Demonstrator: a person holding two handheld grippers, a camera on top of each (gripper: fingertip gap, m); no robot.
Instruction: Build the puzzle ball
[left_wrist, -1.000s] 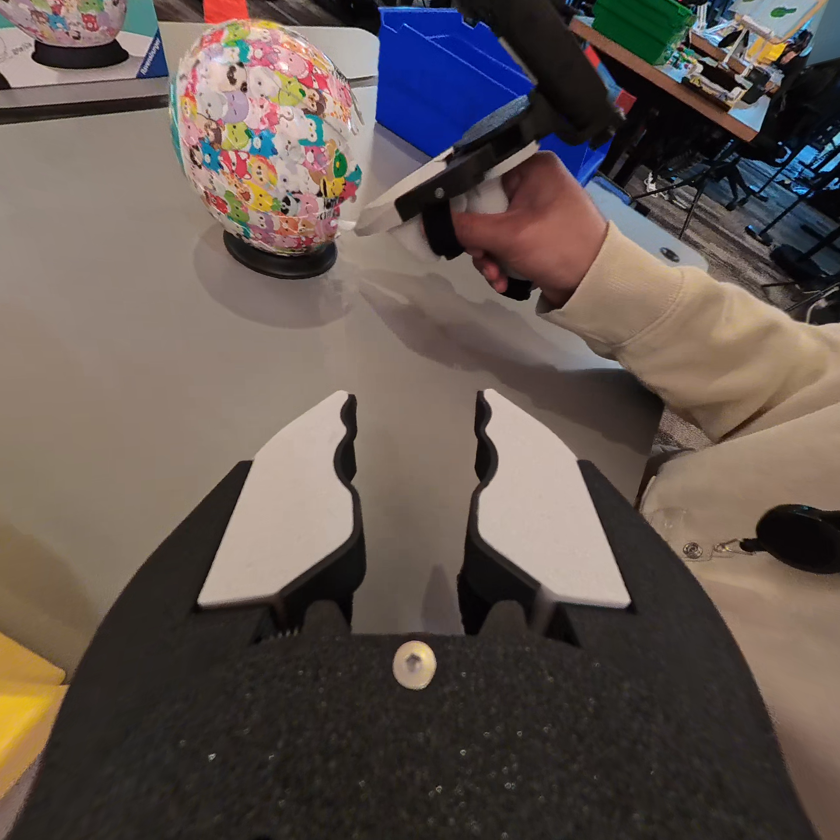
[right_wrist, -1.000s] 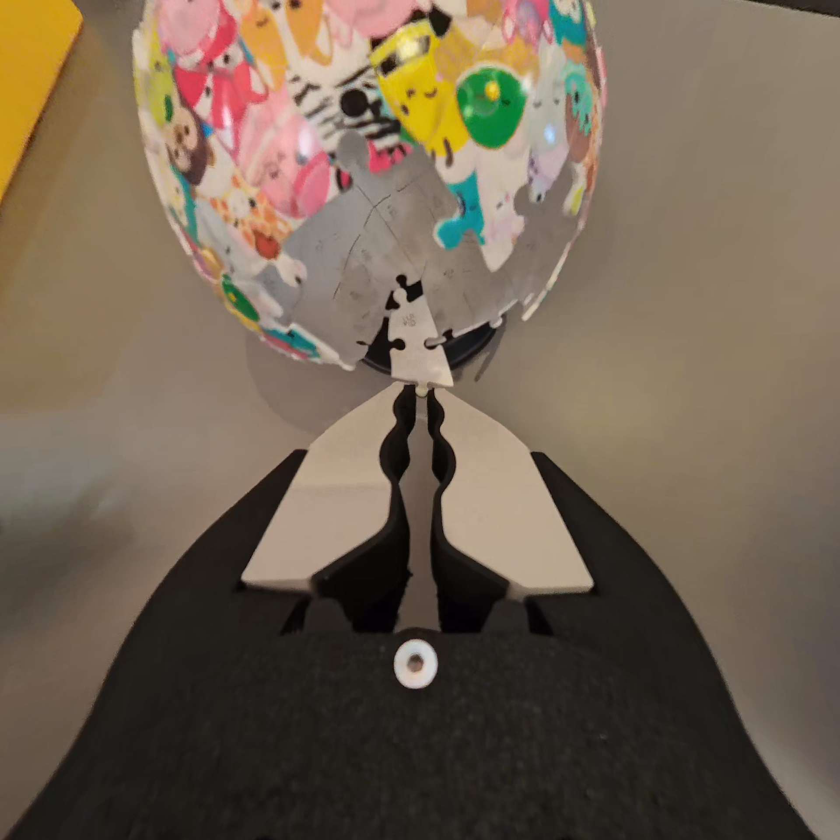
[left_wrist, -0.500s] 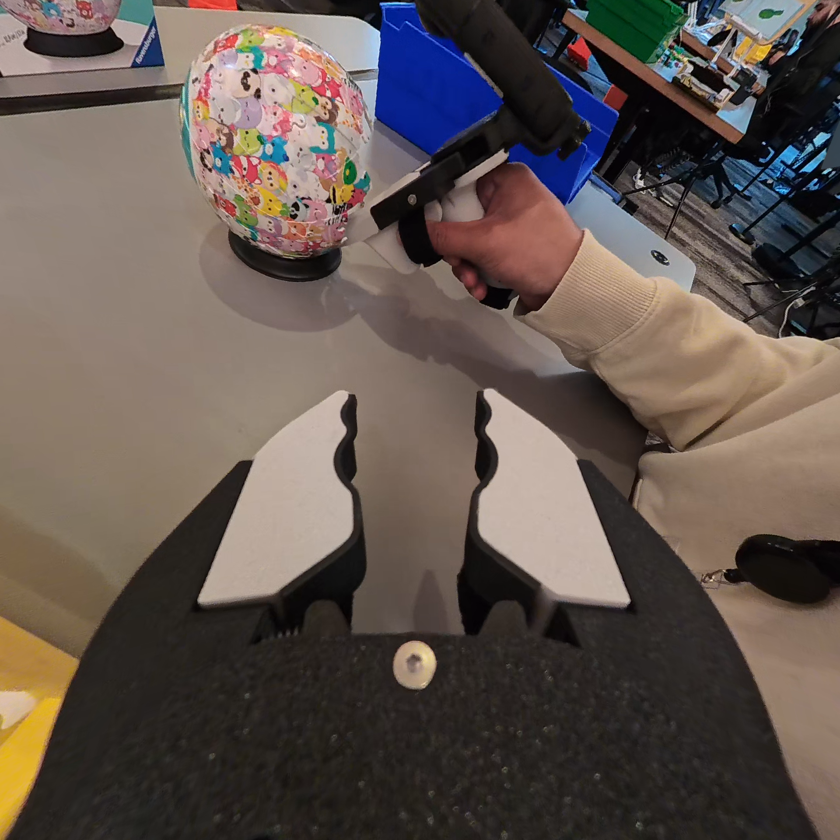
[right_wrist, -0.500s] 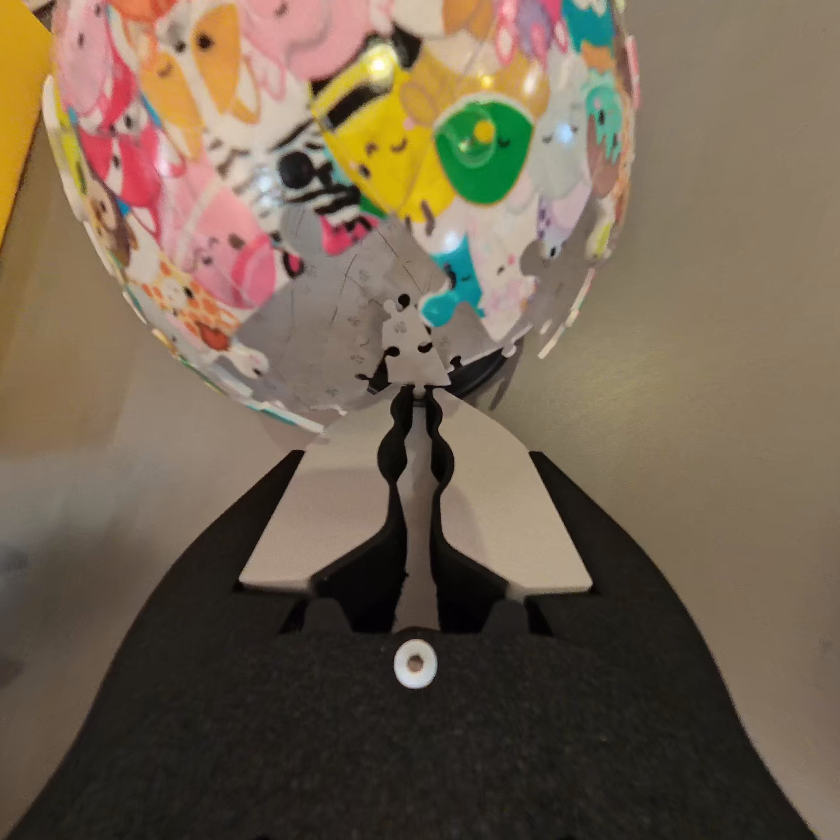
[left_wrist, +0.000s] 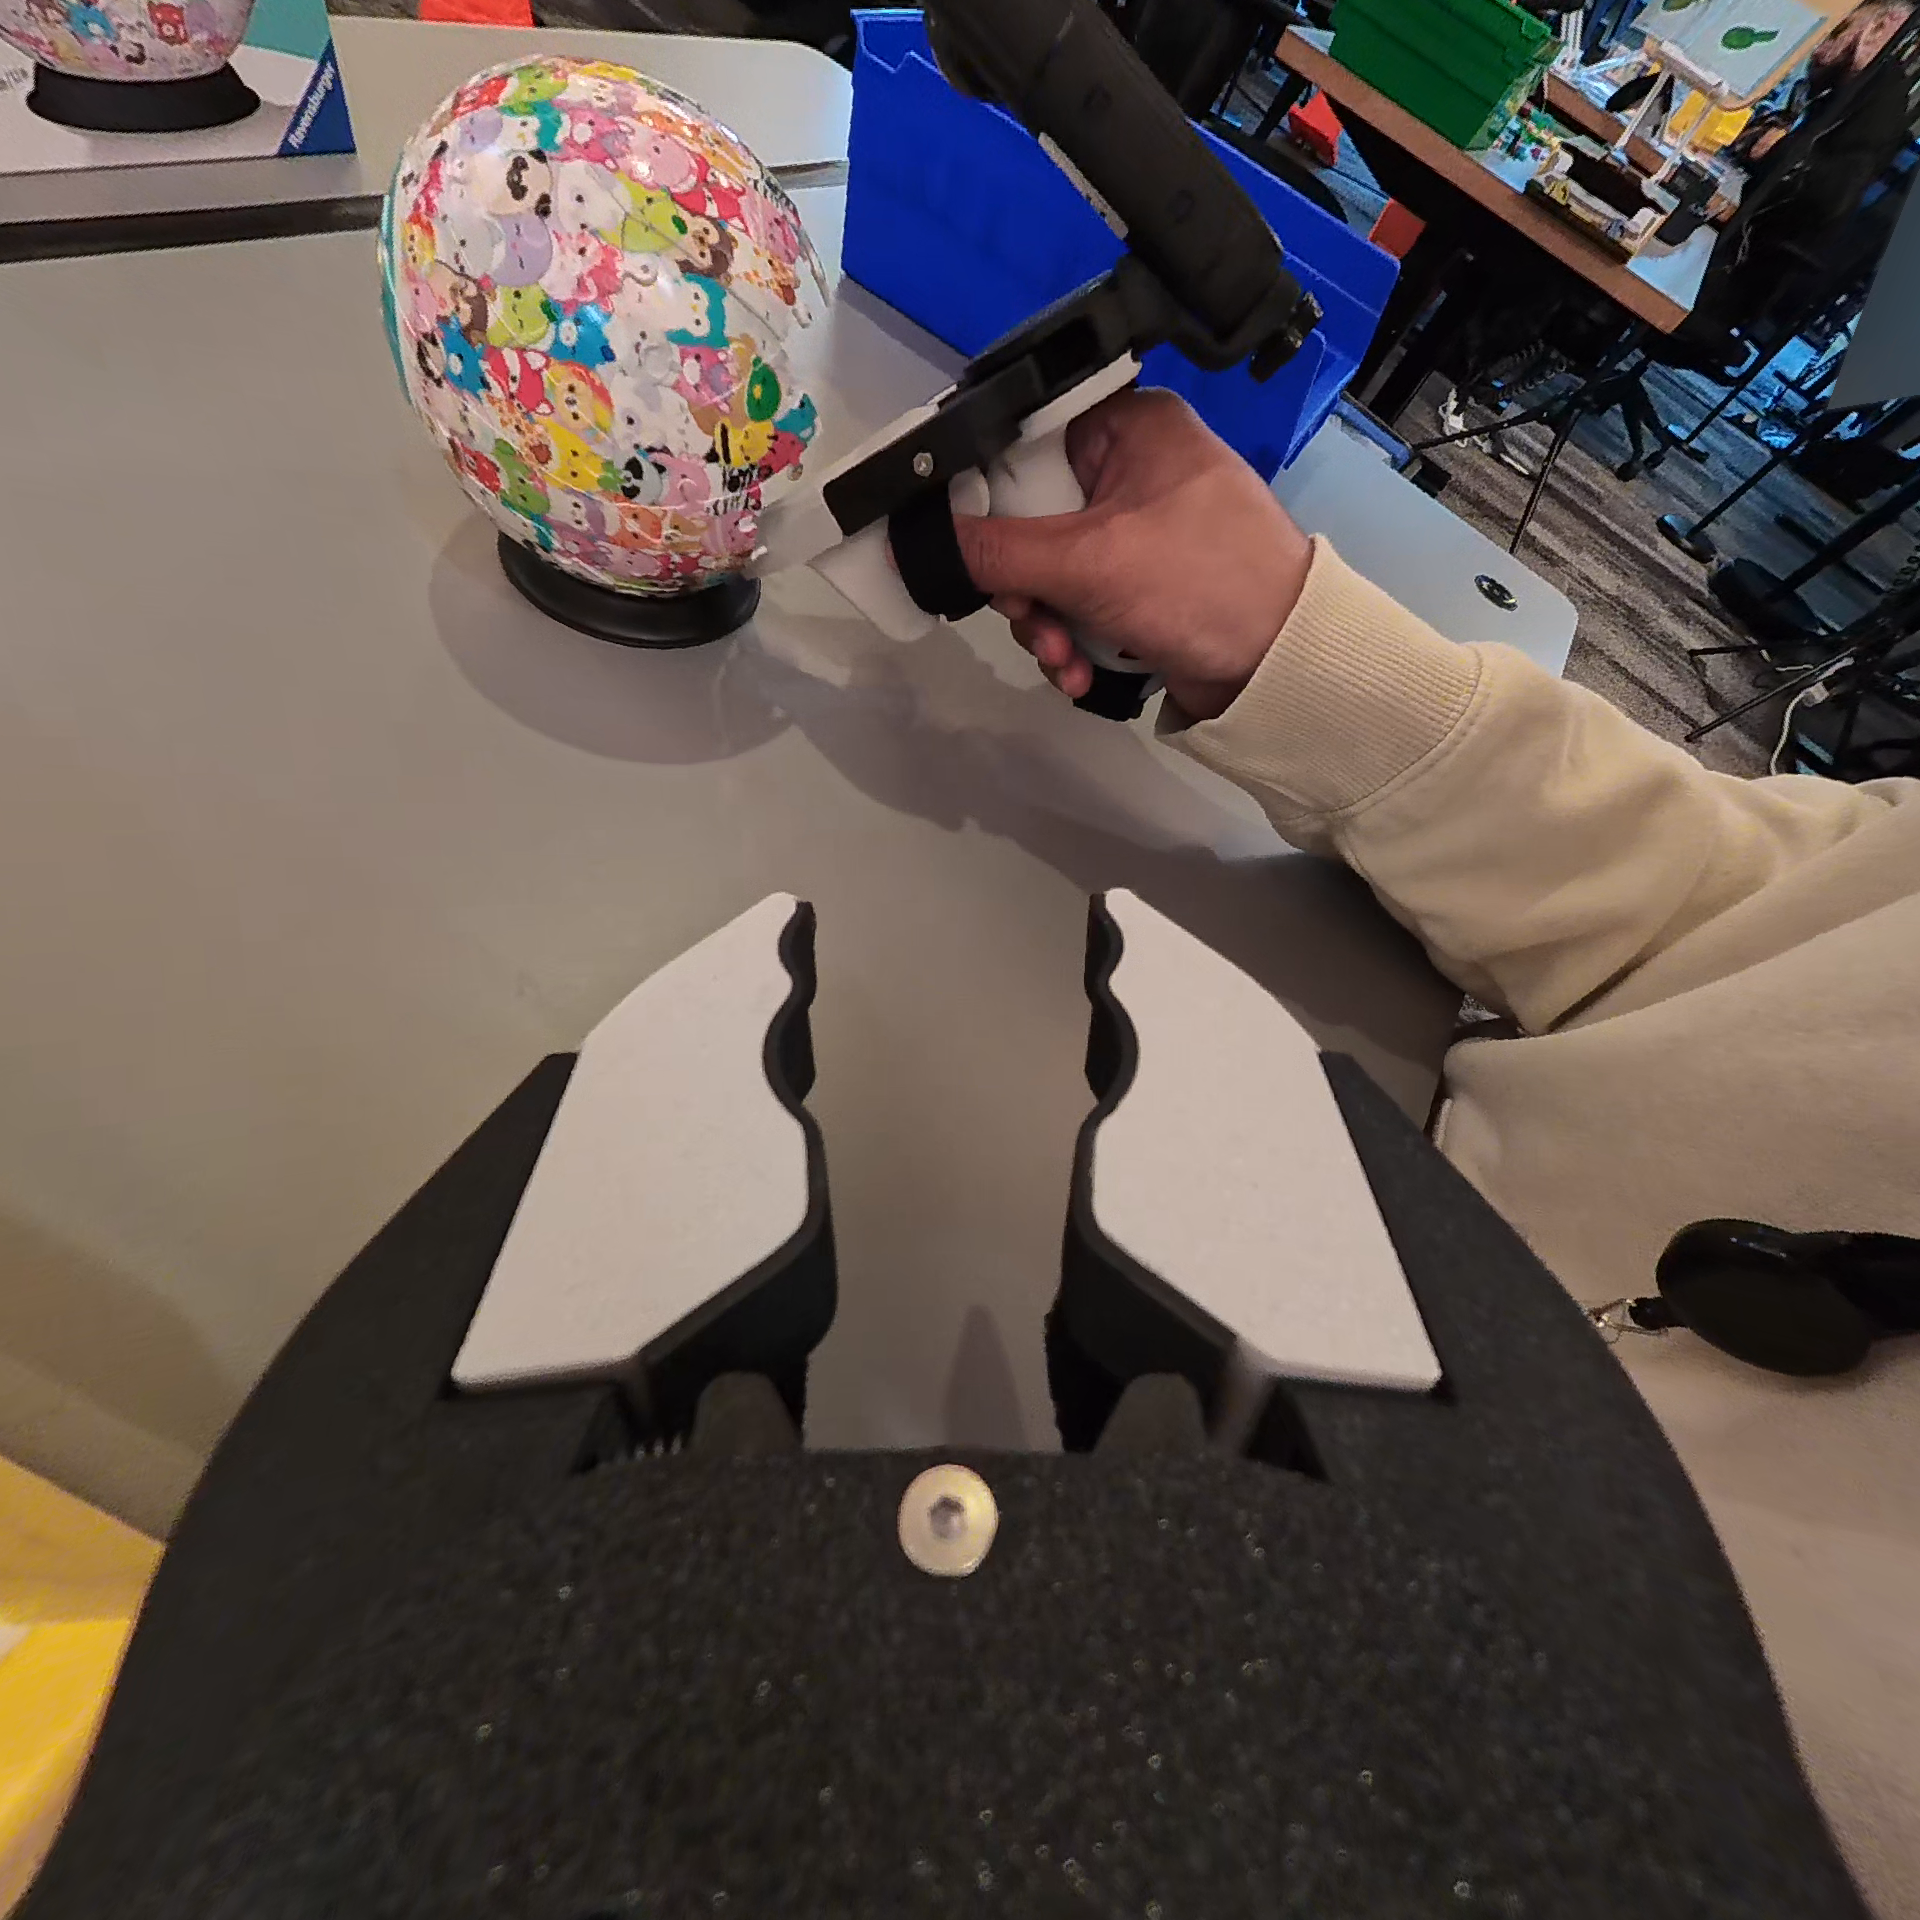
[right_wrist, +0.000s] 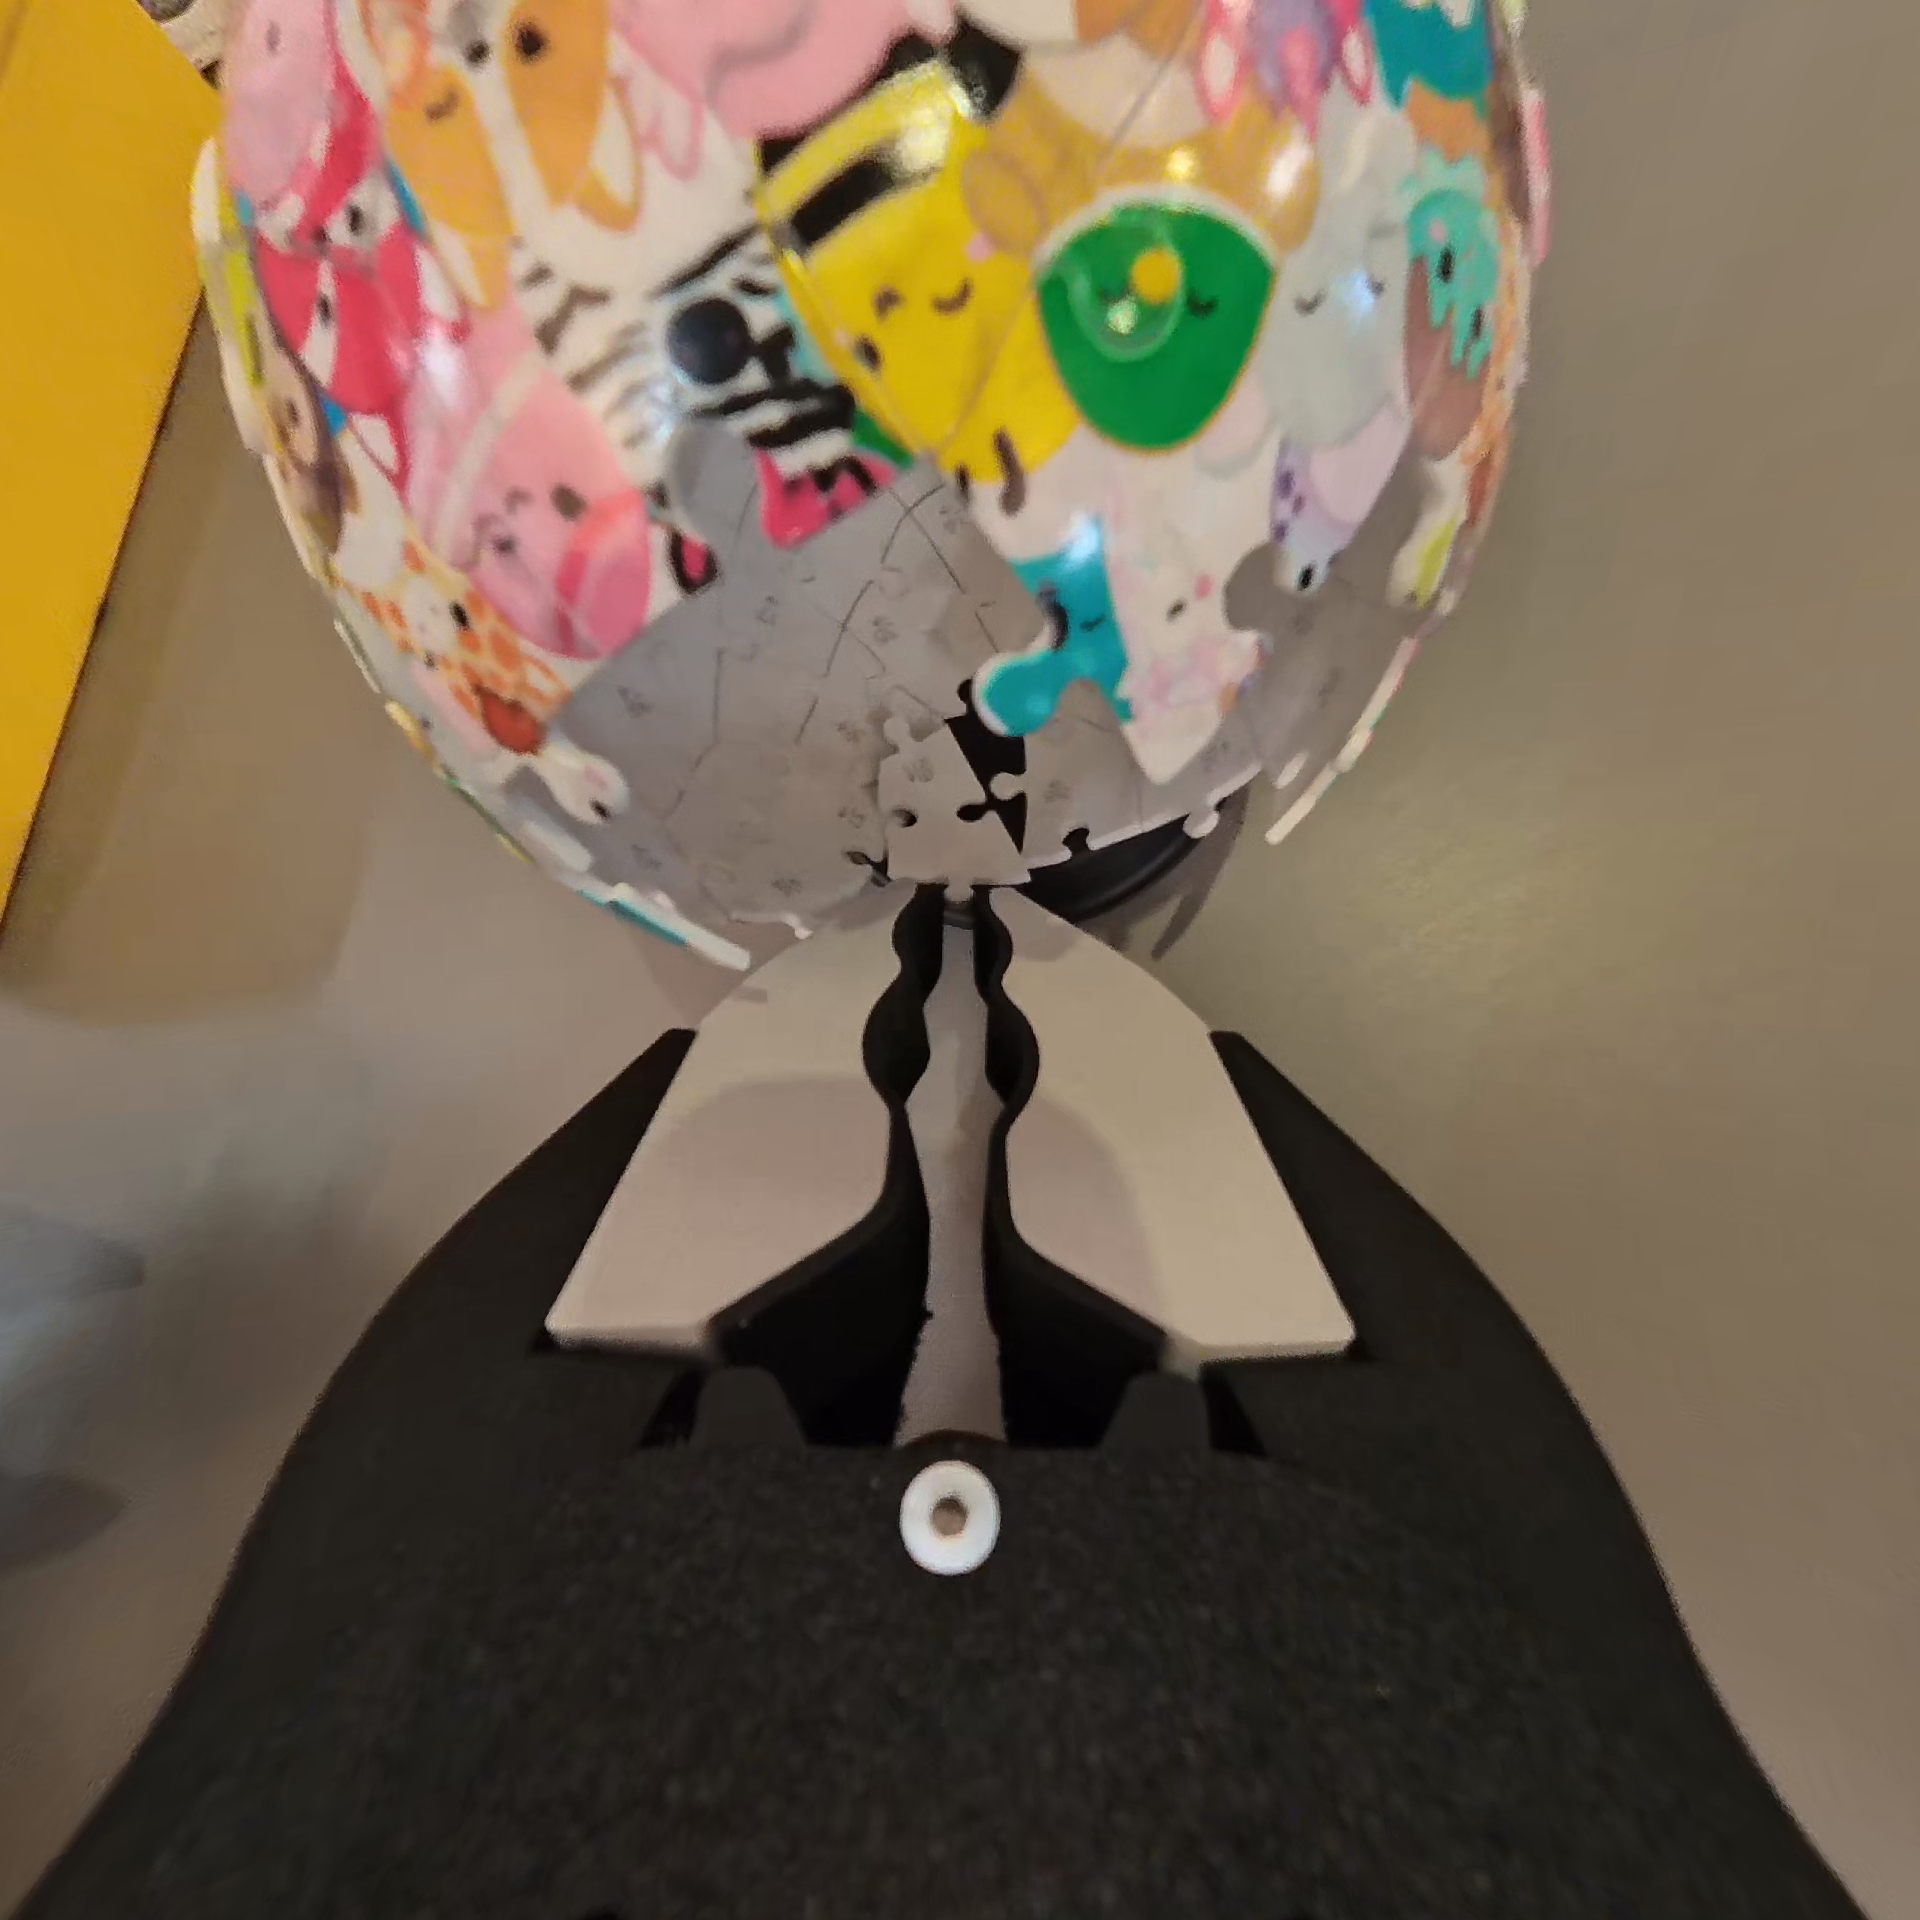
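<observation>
Glossy plastic, that is what the many-coloured, cartoon-printed puzzle ball is made of: a light, hollow, stiff shell that I judge would pop apart if squeezed. It stands upright on its black round stand on the grey table, long axis vertical. My right gripper pinches a small grey wedge-shaped puzzle piece by its broad edge, narrow end pointing up into the gap low on the ball. My left gripper hangs spread and empty.

Bright even light, slight close-up blur
</observation>
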